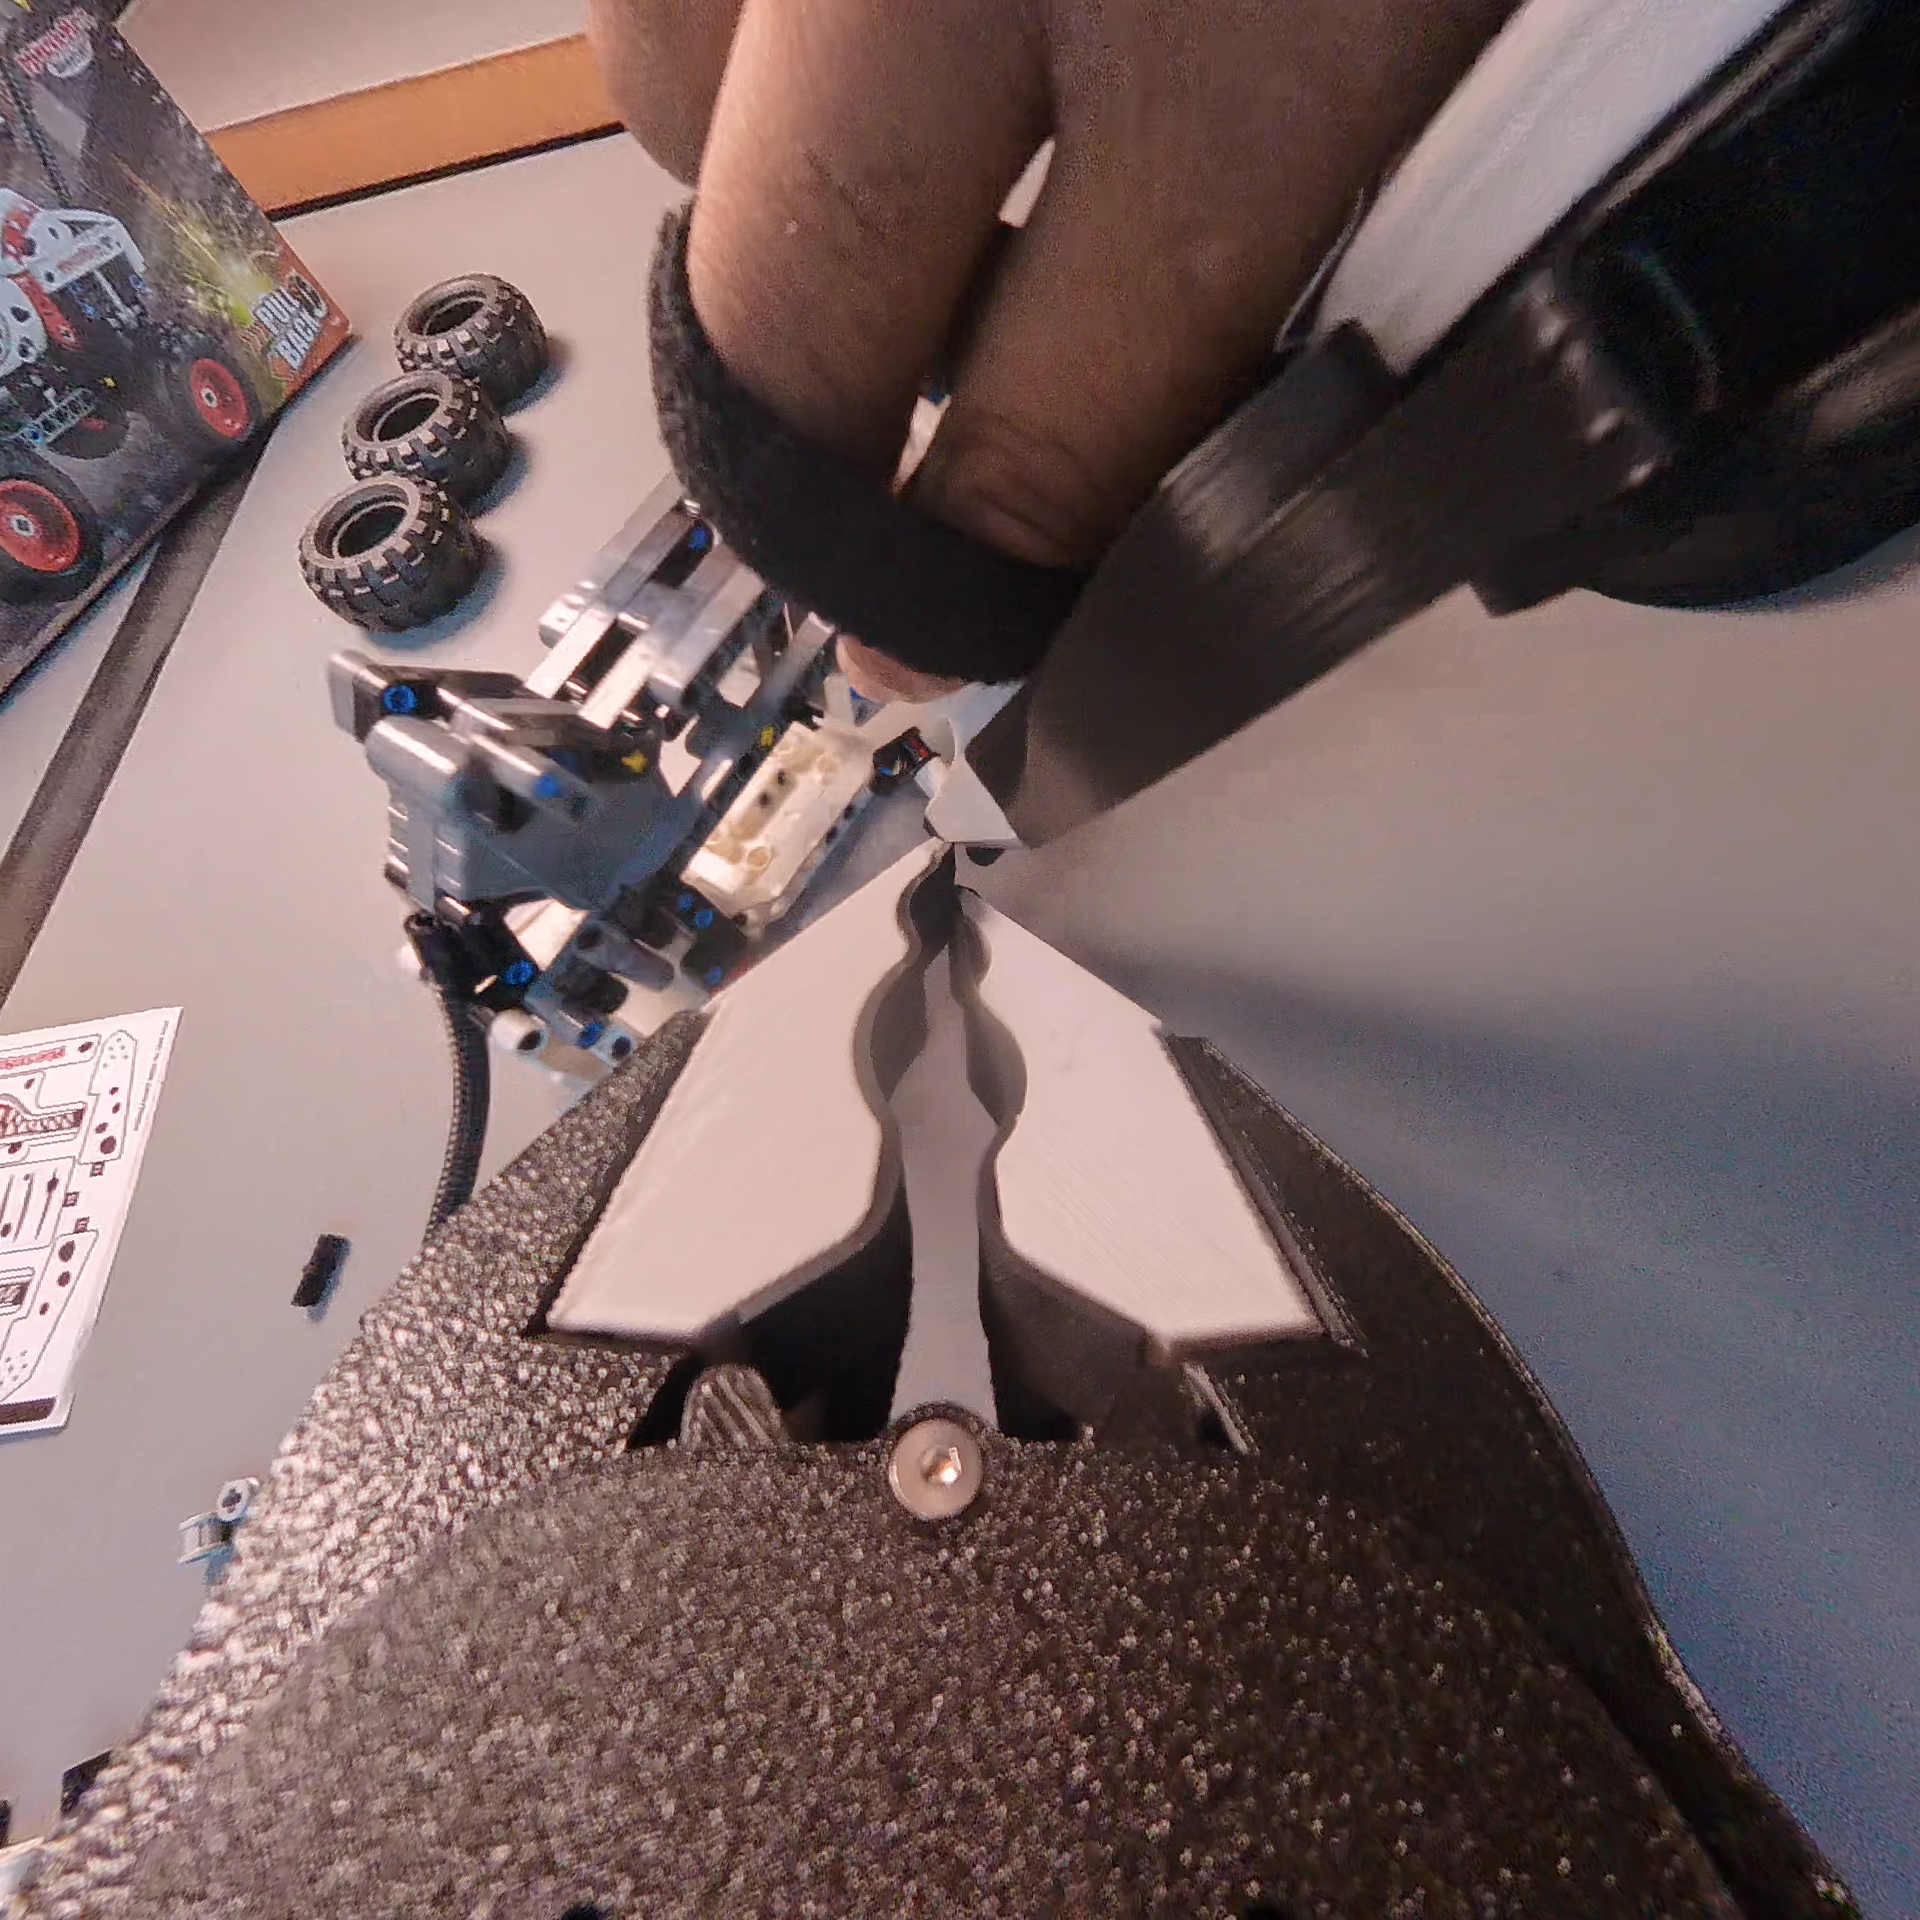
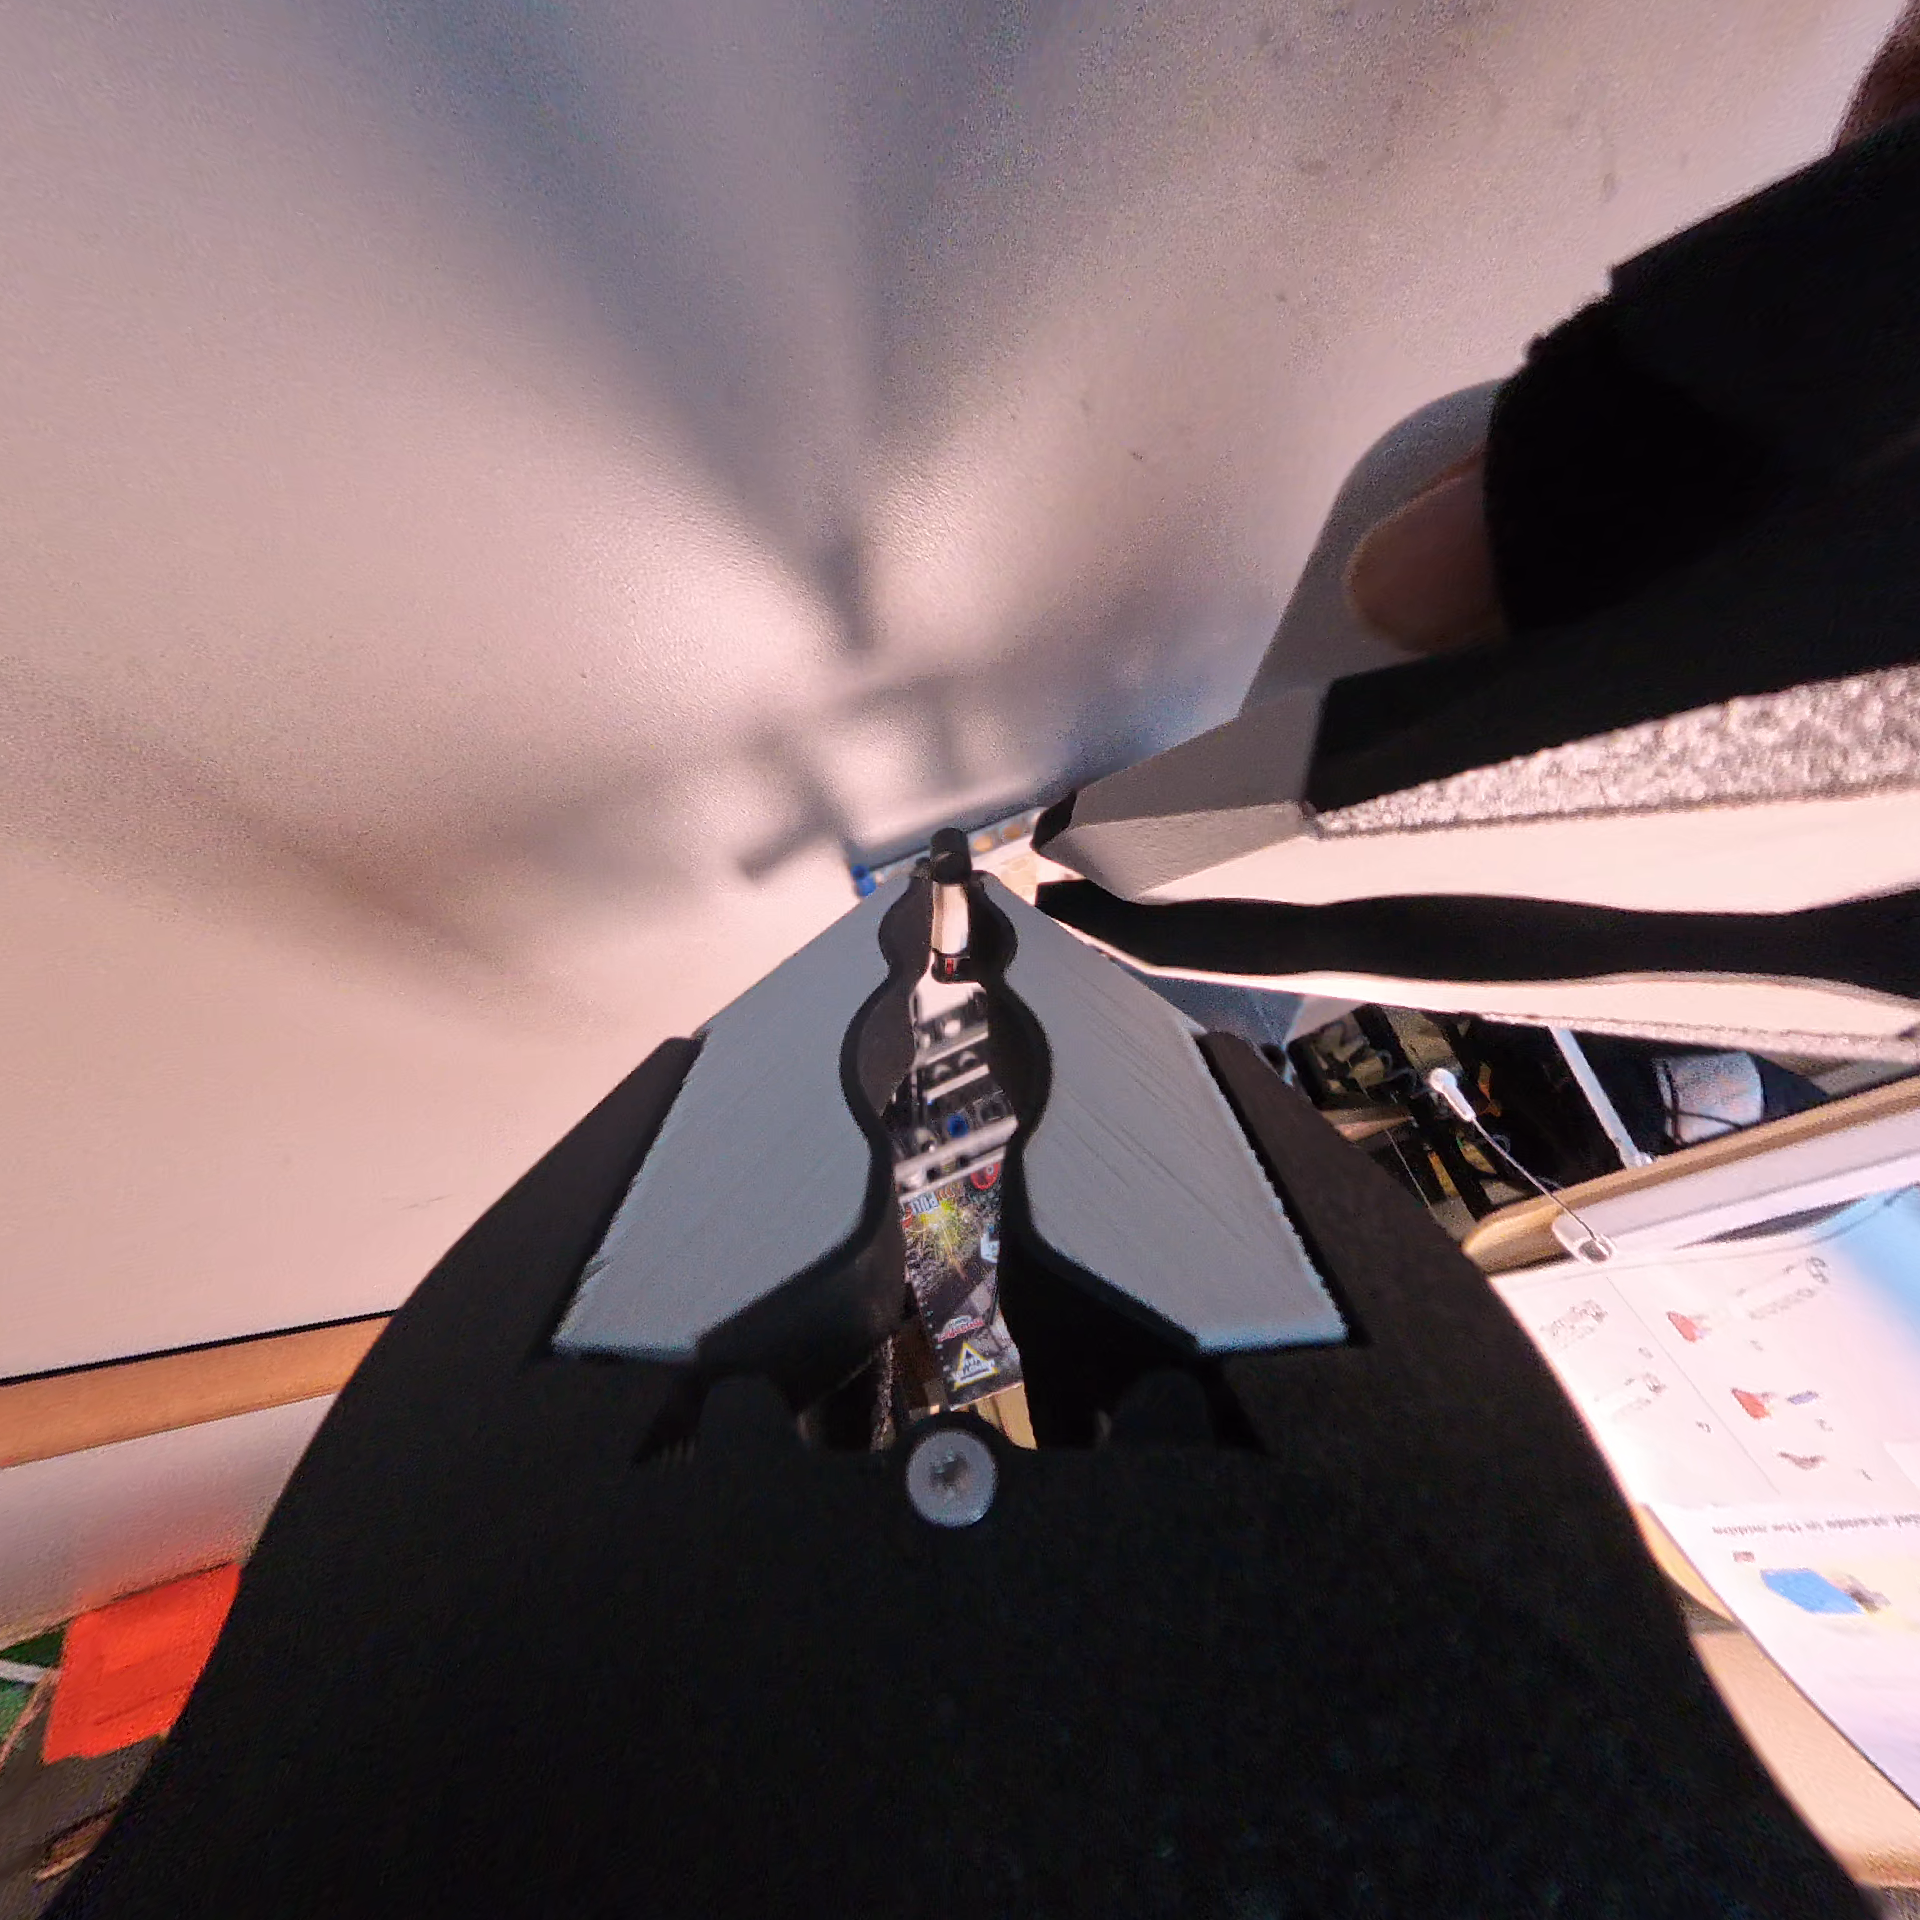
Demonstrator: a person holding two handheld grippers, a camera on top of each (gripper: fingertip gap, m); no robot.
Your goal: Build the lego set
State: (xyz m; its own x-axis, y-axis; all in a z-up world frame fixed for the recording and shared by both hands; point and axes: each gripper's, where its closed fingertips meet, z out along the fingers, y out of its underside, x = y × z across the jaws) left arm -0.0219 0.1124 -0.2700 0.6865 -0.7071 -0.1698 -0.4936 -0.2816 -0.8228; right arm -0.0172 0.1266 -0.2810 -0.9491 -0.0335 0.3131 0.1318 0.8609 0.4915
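The grey, white and black lego model [image 1: 582, 810] lies on the grey table just left of both gripper tips. My left gripper [image 1: 951, 868] is shut, its tips touching beside the model; I cannot tell whether anything is pinched in it. My right gripper [image 2: 948, 883] is shut on a small white and black lego piece [image 2: 948, 914] held lengthwise between its tips. In the left wrist view the right gripper [image 1: 971, 821] comes down from the upper right in a hand [image 1: 883, 312], tip to tip with the left one. The left gripper [image 2: 1049, 862] enters the right wrist view from the right.
Three black tyres [image 1: 426, 431] lie in a row left of the model, with the lego box [image 1: 104, 312] beyond them. A sticker sheet [image 1: 73, 1195], a small black part [image 1: 319, 1268] and a grey part [image 1: 218, 1517] lie at the left. An instruction booklet [image 2: 1766, 1403] is at the right. Only a small space, under 4 cm, lies between the two pairs of fingers.
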